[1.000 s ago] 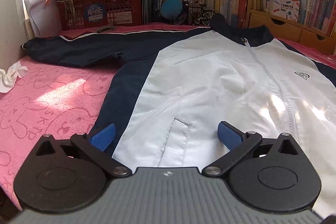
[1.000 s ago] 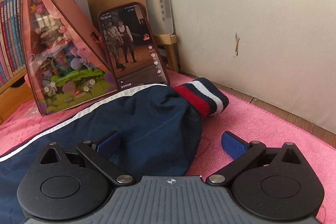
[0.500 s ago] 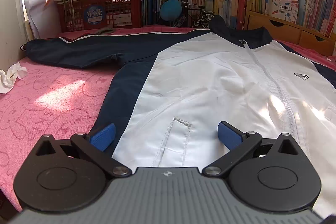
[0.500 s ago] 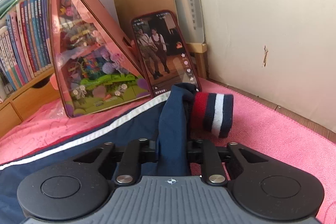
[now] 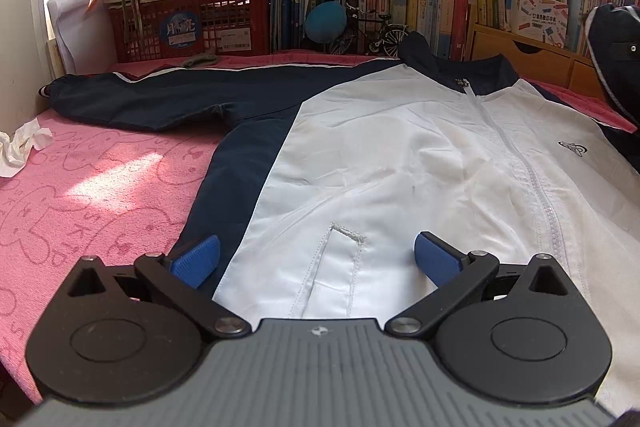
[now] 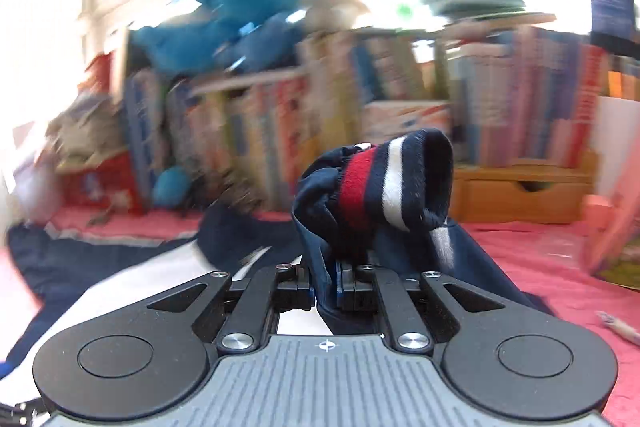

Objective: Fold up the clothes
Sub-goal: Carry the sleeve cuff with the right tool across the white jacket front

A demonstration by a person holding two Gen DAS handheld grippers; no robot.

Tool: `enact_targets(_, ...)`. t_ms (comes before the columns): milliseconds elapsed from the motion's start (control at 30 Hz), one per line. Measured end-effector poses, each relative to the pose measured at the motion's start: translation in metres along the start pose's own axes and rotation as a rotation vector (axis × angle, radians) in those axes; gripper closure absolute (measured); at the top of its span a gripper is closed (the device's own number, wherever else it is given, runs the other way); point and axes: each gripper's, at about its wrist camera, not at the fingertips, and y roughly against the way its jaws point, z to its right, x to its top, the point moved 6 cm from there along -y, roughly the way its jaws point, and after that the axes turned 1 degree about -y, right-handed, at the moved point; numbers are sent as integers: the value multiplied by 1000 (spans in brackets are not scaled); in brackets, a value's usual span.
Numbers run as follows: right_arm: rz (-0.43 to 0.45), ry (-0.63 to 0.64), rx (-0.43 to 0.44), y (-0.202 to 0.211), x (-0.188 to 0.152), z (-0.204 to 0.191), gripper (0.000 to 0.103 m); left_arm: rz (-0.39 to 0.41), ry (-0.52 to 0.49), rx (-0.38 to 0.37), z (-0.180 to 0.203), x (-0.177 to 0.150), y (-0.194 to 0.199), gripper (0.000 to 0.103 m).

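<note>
Right gripper (image 6: 325, 287): clenched on sleeve (image 6: 320, 227), cuff (image 6: 396, 183) ahead of jaws.
Left gripper (image 5: 316, 259): released, jaws astride jacket (image 5: 400, 163) hem.
Technique: lay sleeve flat across chest.

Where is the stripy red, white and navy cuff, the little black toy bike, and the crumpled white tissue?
Striped red, white and navy cuff (image 6: 394, 183): right wrist view, on its red and white bands.
Little black toy bike (image 5: 370, 31): left wrist view, on its frame.
Crumpled white tissue (image 5: 22, 147): left wrist view, on its middle.
</note>
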Motion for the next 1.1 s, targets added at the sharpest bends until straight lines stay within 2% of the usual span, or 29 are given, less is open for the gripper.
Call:
enact_targets(67,-96,96,45,-27,-15,-44,72,1,0,0,0,0,0,0)
enact_targets(133,-148,161,63,-38,-31,-74,49,1,0,0,0,0,0,0)
enact_targets(267,-179,311,17,-30,-55,-100,43,2,0,0,0,0,0,0)
enact_targets(333,-168,369,-4,-20,-62,-102,32,3,0,-1,0,0,0,0)
enact_targets(400,-164,399,-22,-10,-65,-101,28,4,1,-3,0,-1,1,0)
enact_targets(533,-172,437,-81,-5,-68,-99,28,4,1,-3,0,-1,1,0)
enact_targets(867,-156,483,-128,6,-74,-97,26,-3,2,-5,-1,-1,0,0)
enact_targets(933,-148,477,-139,11,-75,-91,25,-7,48,5,-6,3,6,2)
enact_targets(967,-143,466,-147,15,-76,-87,25,17,94,-11,-10,9,13,2)
enact_targets(1100,-127,386,-181,32,-82,-58,18,105,186,-256,-1,53,35,0)
